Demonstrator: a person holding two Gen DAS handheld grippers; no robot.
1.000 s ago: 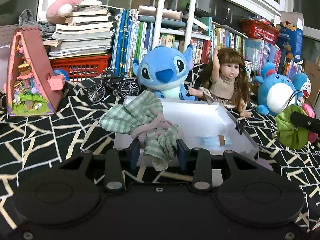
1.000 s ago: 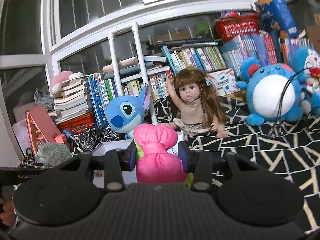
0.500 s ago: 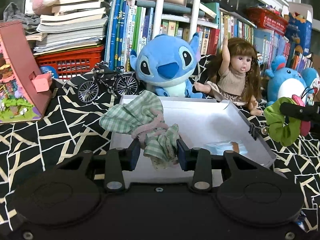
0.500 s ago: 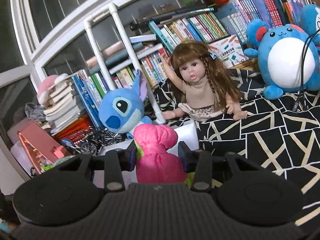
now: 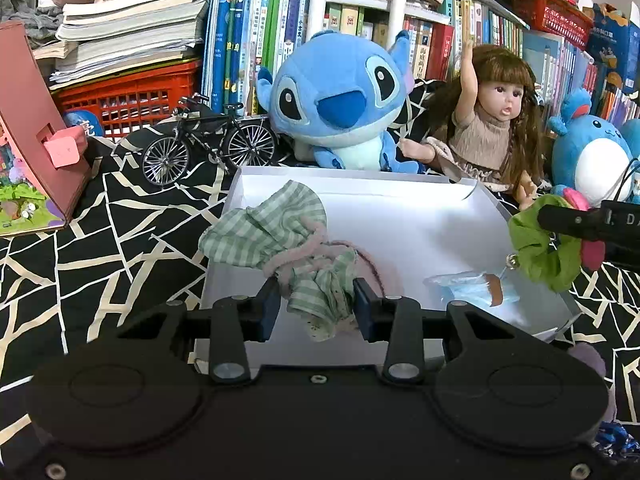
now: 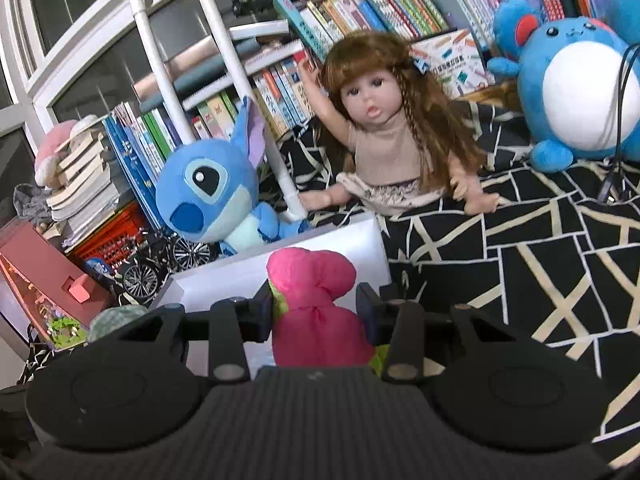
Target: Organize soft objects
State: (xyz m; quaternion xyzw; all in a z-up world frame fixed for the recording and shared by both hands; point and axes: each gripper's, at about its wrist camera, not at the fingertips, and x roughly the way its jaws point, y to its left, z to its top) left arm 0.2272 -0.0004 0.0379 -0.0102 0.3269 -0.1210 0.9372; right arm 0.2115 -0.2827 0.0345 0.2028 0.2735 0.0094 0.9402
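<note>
The left gripper [image 5: 314, 306] has its jaws nearly closed on a bunched green checked cloth [image 5: 272, 232] with a pink cord tangled in it. It pinches the lower folds, so the rest of the cloth billows up and over the near left corner of the white box [image 5: 360, 188]. The grip looks chosen to carry the whole bundle in one piece and let it fall into the box once released.

The right gripper [image 6: 316, 308] holds a pink and green soft toy [image 6: 312, 304], jaws narrowly apart and pressing on its waist, with the pink head standing clear above them. From the left wrist view the same toy [image 5: 548, 248] hangs just at the right wall of the box, so both loads seem headed for the same place.

A blue packet [image 5: 476, 290] already lies on the box floor near the right front corner, which suggests the box is the collecting spot. The box sits on a black cloth with pale lines [image 5: 100, 240], just in front of a blue plush [image 5: 340, 100] and a doll [image 5: 492, 120], neither of which is being handled.

I judge both drops are close but not yet made
</note>
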